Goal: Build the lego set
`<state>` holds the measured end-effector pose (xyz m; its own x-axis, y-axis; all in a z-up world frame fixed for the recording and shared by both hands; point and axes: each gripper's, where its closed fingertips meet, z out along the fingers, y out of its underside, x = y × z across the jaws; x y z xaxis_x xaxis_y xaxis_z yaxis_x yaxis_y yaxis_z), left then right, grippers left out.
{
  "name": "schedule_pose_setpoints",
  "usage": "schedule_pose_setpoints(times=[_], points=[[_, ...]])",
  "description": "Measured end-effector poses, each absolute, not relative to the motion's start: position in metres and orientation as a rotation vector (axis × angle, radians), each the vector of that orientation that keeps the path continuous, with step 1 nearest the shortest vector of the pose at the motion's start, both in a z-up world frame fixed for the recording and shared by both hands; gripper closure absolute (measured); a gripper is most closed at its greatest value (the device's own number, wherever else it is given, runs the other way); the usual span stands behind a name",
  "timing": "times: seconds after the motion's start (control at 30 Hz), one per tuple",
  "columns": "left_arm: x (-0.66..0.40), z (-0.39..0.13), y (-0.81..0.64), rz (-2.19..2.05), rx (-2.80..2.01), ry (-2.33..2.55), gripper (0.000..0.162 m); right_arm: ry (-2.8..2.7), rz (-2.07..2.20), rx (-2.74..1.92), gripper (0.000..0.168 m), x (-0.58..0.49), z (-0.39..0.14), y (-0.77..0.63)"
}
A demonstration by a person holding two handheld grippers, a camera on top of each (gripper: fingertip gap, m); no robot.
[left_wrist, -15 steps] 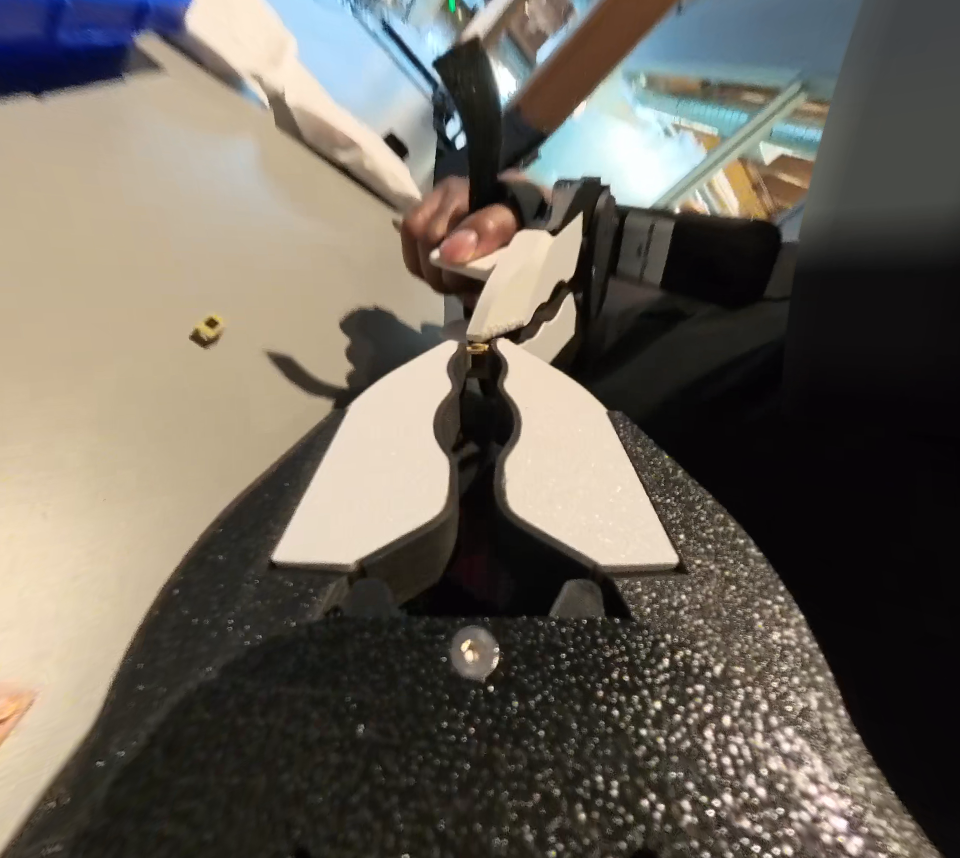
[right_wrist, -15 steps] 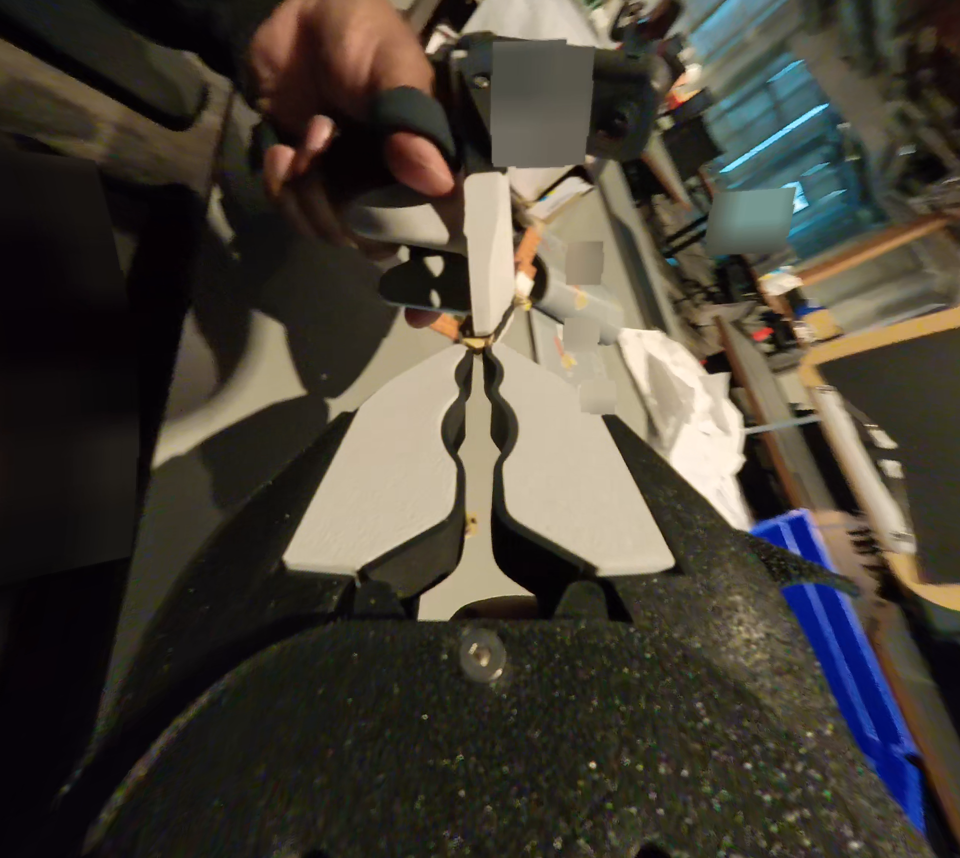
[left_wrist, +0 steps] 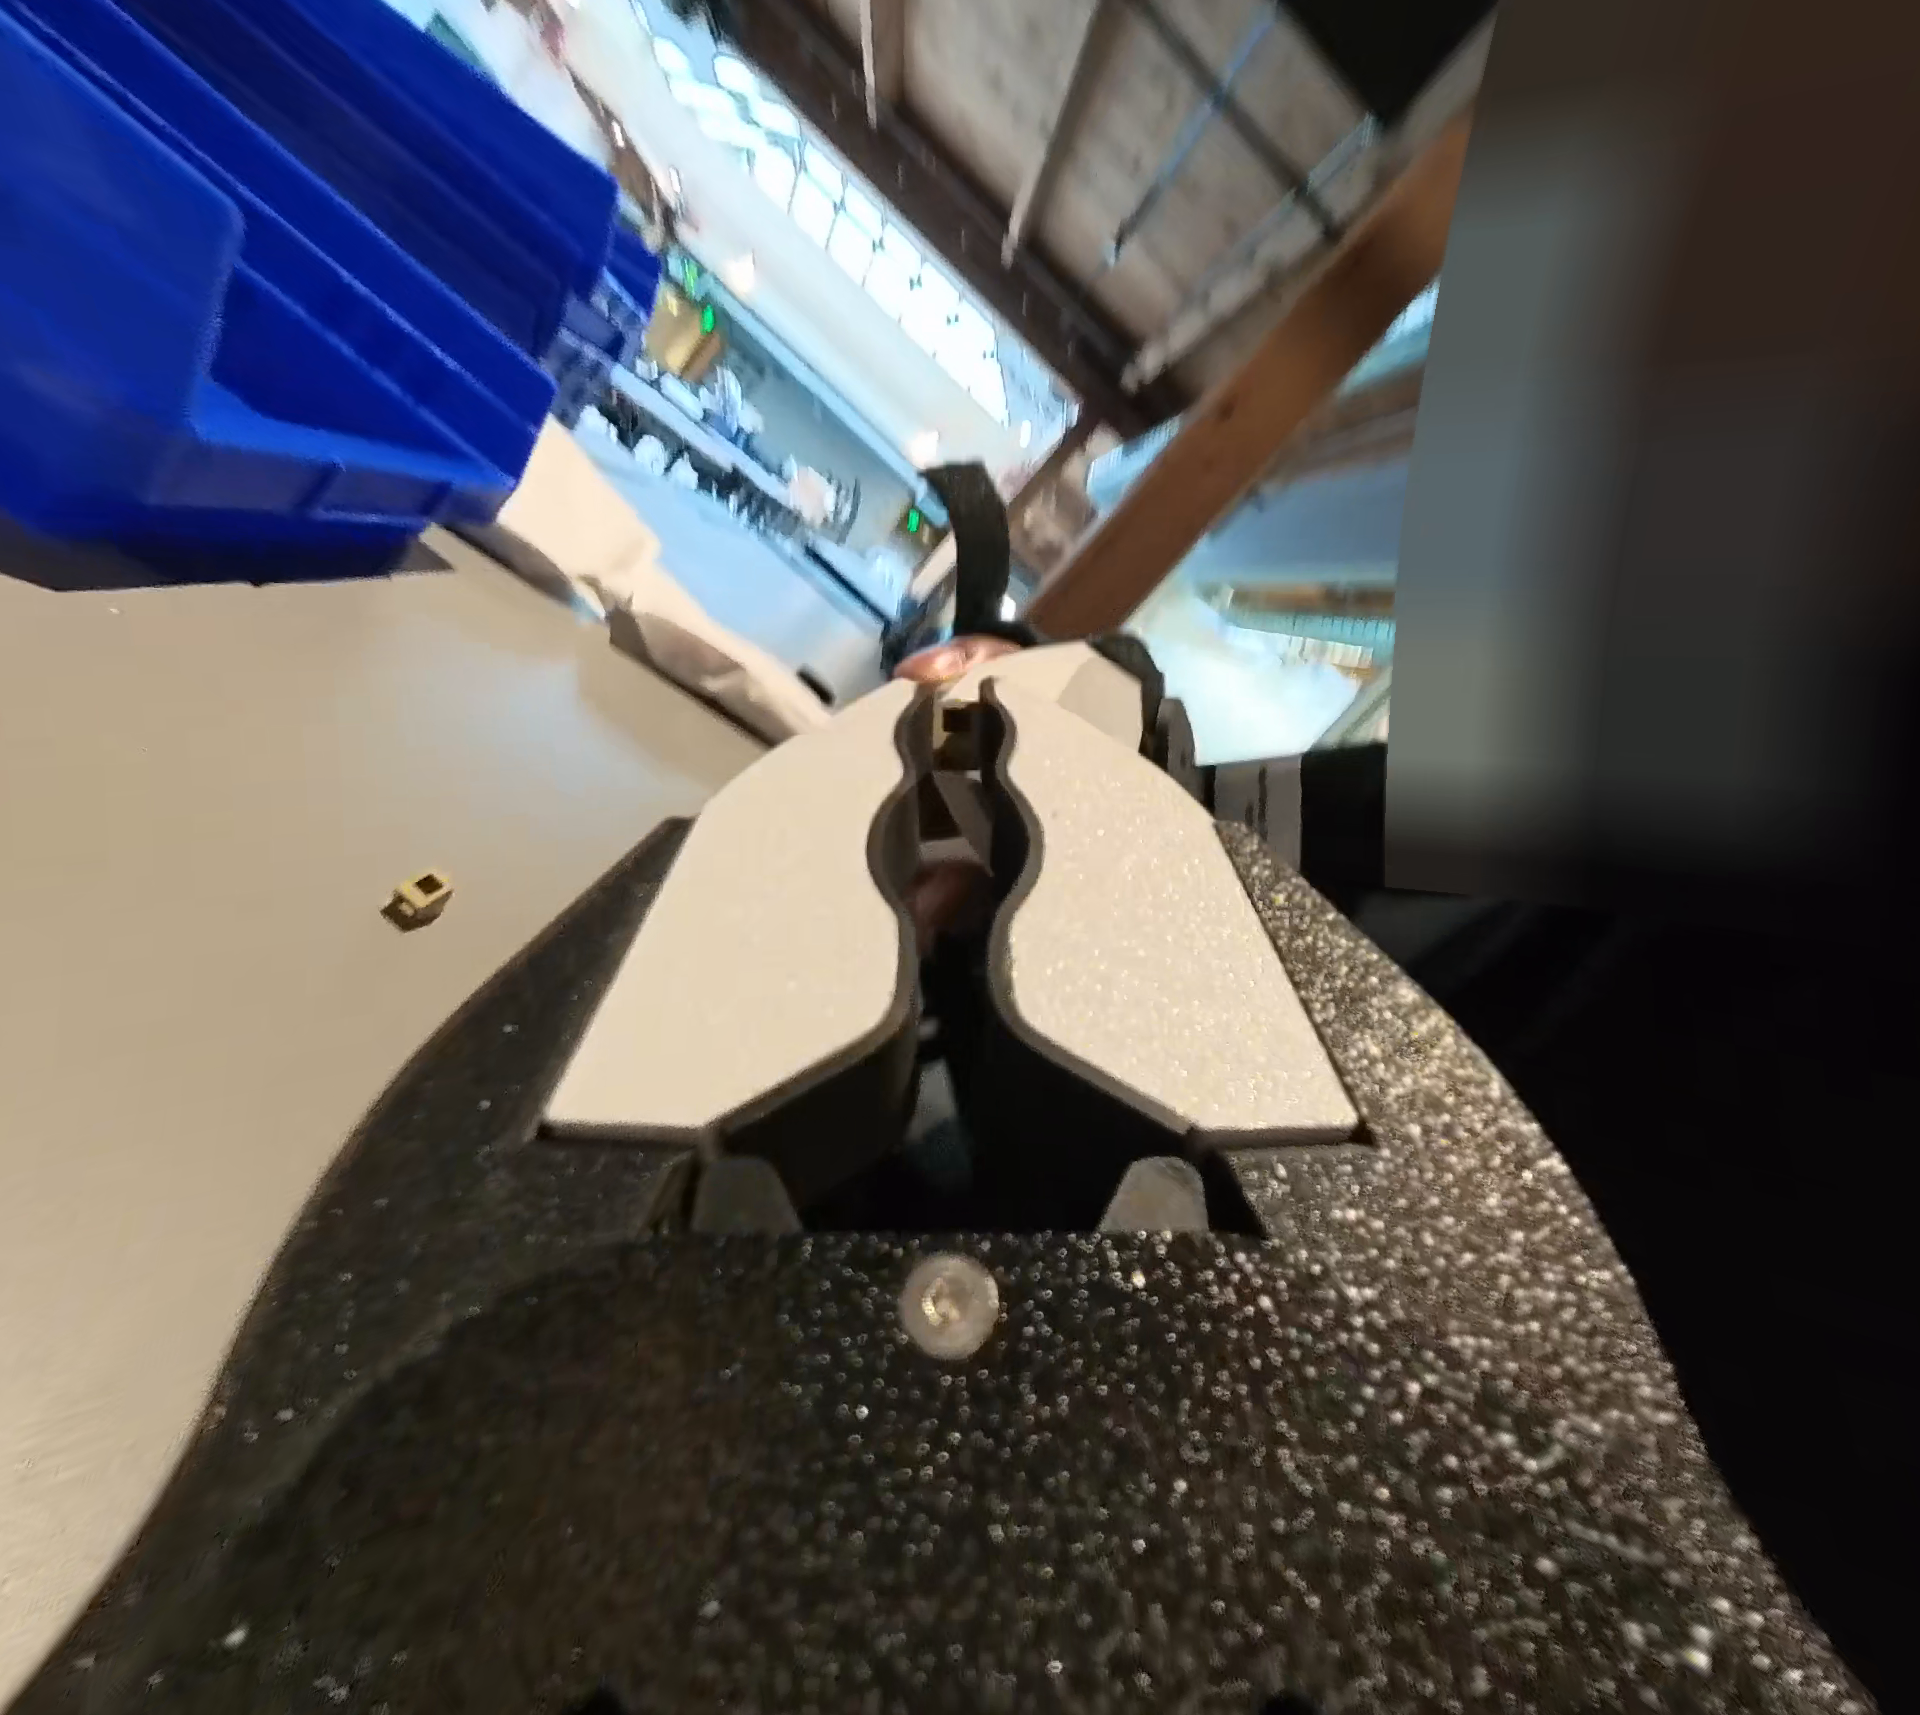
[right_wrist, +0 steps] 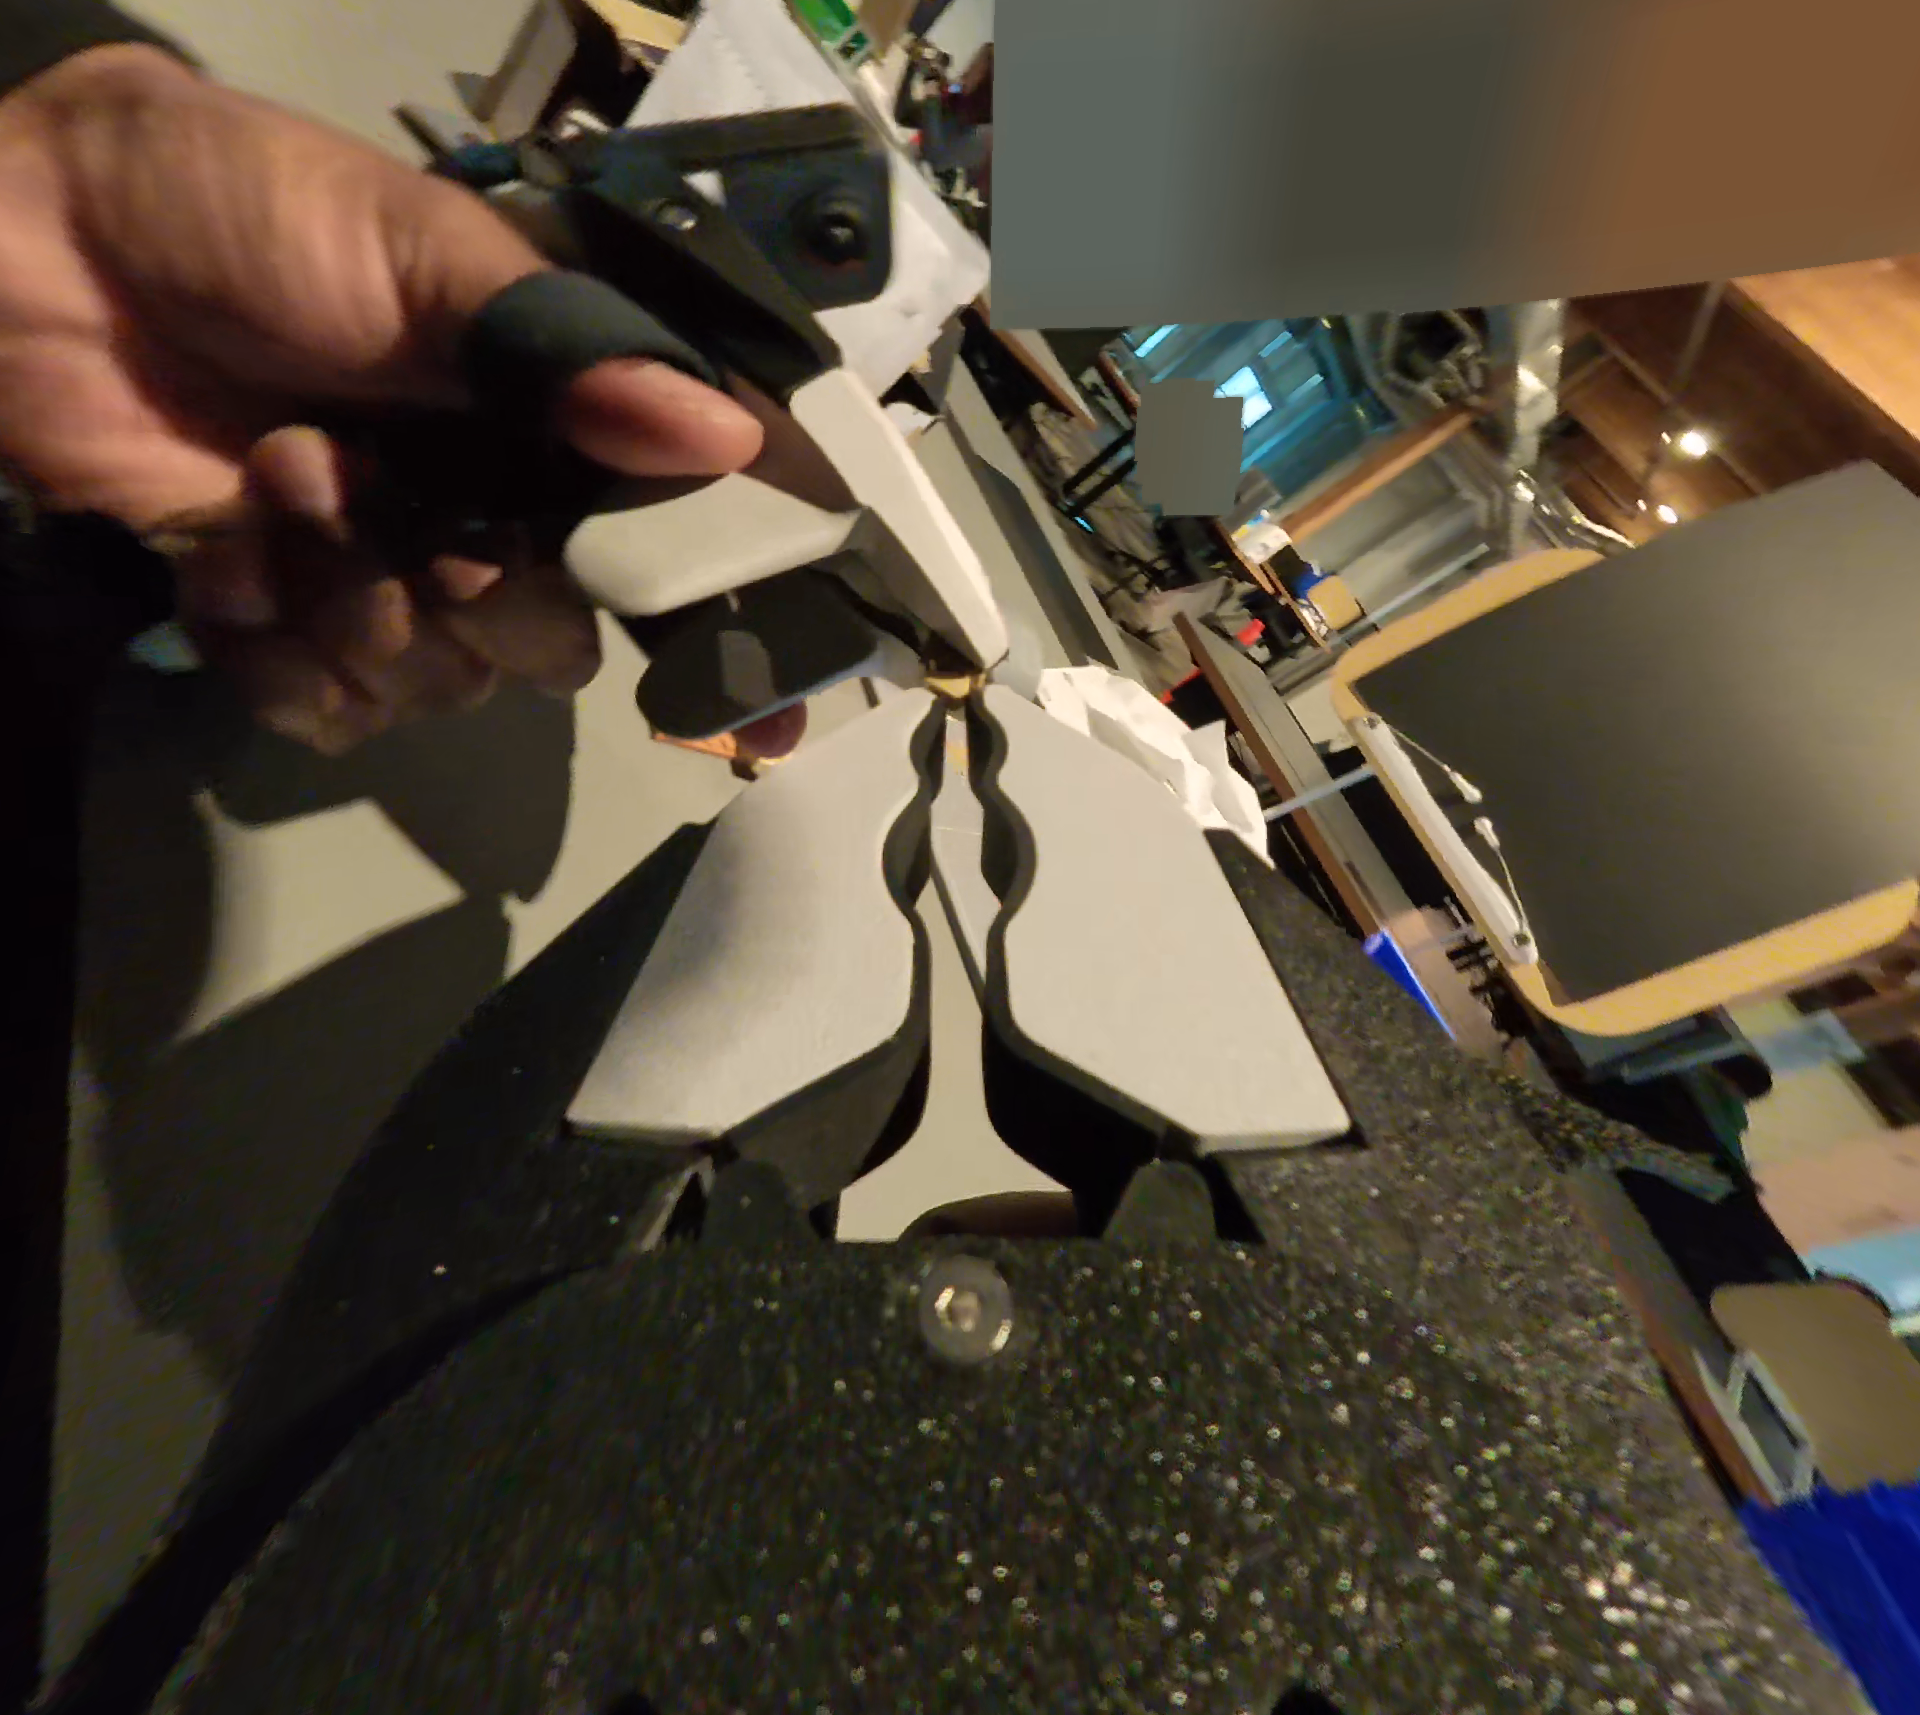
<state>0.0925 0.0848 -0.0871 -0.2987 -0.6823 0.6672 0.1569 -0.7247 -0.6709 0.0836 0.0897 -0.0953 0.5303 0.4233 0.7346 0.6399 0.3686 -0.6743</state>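
My left gripper (left_wrist: 954, 709) is shut on a small tan lego piece (left_wrist: 952, 727) at its tips, held above the grey table (left_wrist: 260, 782). My right gripper (right_wrist: 951, 704) is shut on a small gold lego piece (right_wrist: 948, 686). The two grippers meet tip to tip. In the right wrist view the left gripper (right_wrist: 971, 642) slants in from the upper left, held by a hand (right_wrist: 260, 377). In the left wrist view the right gripper (left_wrist: 1101, 678) shows only just behind my fingers. I cannot tell whether the two pieces are joined. A loose tan piece (left_wrist: 418, 896) lies on the table to the left.
Blue bins (left_wrist: 260, 294) stand at the back left of the table. A small orange piece (right_wrist: 717, 746) shows under the hand. Crumpled white paper (right_wrist: 1132, 740) lies past the right gripper. A dark board with a wooden edge (right_wrist: 1621, 782) is at the right. My two grippers' fingertips are within a few centimetres of each other.
Both grippers have tilted while staying tip to tip. The left gripper now slants in from the upper left instead of pointing straight down. The right gripper is now mostly hidden behind the left fingers.
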Motion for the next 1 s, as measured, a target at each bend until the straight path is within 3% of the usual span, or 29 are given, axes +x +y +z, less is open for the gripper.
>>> schedule_pose_setpoints(times=[0.3,1.0], points=[[0.093,-0.085,0.1,-2.26,-1.394,0.289,0.155,-0.969,-0.214,-1.319,0.165,0.086,-0.093,0.101],[0.1,-0.091,0.1,-2.313,-1.476,0.177,0.154,-0.995,-0.138,-1.388,0.165,0.091,-0.099,0.101]])
